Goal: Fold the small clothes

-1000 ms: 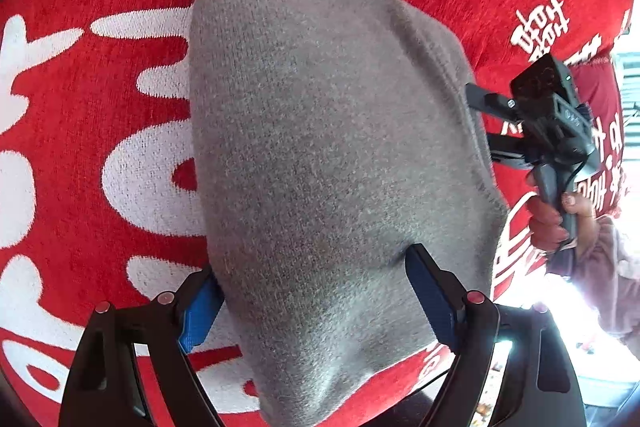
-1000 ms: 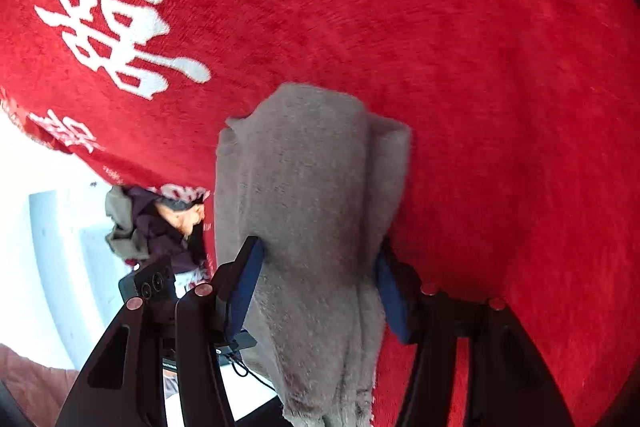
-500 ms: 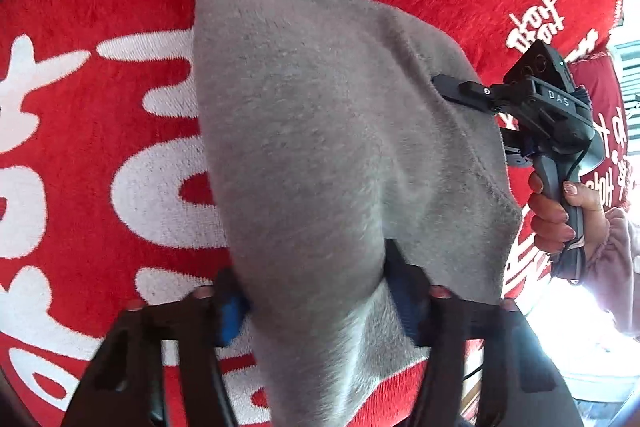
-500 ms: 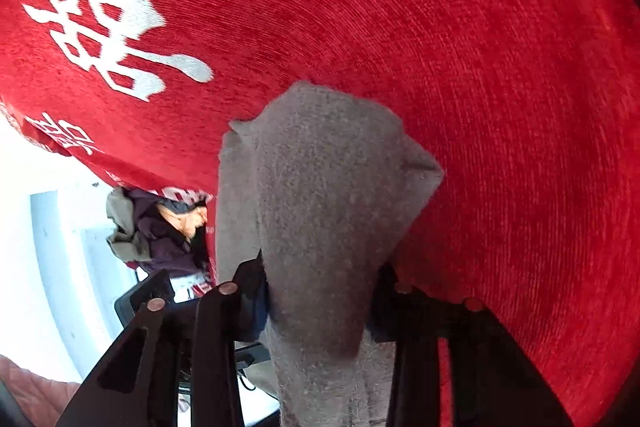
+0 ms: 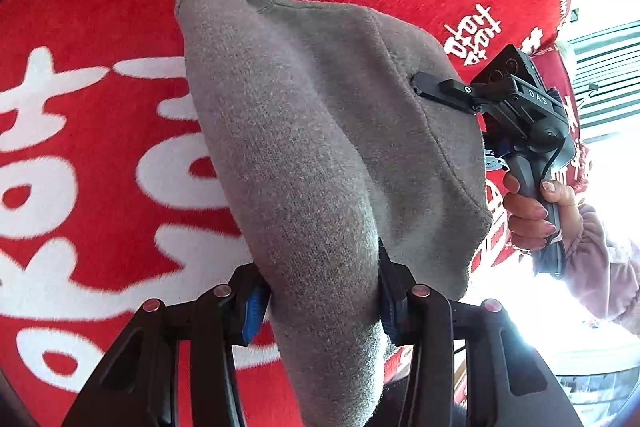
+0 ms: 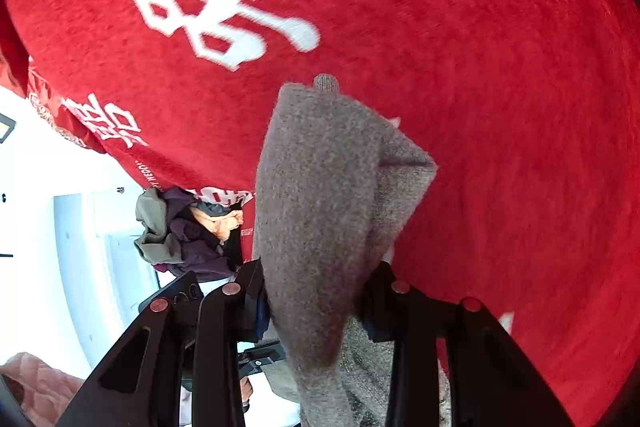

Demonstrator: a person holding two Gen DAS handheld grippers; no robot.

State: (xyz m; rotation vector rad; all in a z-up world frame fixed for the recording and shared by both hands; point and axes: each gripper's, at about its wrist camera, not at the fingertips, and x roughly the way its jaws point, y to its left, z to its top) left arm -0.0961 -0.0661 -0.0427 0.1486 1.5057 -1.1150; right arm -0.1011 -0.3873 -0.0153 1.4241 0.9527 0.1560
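The soft grey knitted garment [image 5: 320, 155] is hanging up above the big red fuzzy cloth with white letters [image 5: 100, 155]. The left gripper [image 5: 320, 303] is pinching a bunched fold of the garment between its blue pads [image 5: 252, 311]. The right gripper [image 6: 316, 299] is pinching another bunched part of the same garment, and the knit is draping down over its black fingers. At the garment's right edge, a person's hand [image 5: 536, 211] is gripping the black handle. Past the cloth's edge, a pile of dark and tan clothes [image 6: 184, 231] is sitting near the garment.
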